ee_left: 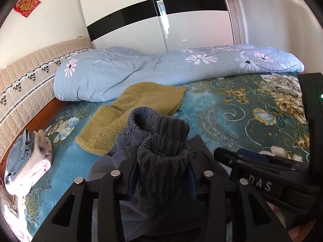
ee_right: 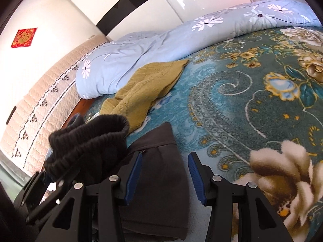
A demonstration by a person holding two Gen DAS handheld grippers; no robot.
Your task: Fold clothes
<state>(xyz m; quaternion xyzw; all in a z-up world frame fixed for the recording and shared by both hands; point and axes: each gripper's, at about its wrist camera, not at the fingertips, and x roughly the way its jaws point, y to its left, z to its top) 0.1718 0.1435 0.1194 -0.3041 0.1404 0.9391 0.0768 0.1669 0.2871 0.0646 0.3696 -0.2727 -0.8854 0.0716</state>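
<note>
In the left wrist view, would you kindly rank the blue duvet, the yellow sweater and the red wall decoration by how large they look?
1. blue duvet
2. yellow sweater, though it lies nearer the camera
3. red wall decoration, far off, so its true size is unsure

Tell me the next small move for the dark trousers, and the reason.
Probably lower the right gripper and close it on the dark trousers: its jaws stand open over the fabric, while the left gripper already pinches the ribbed waistband.
</note>
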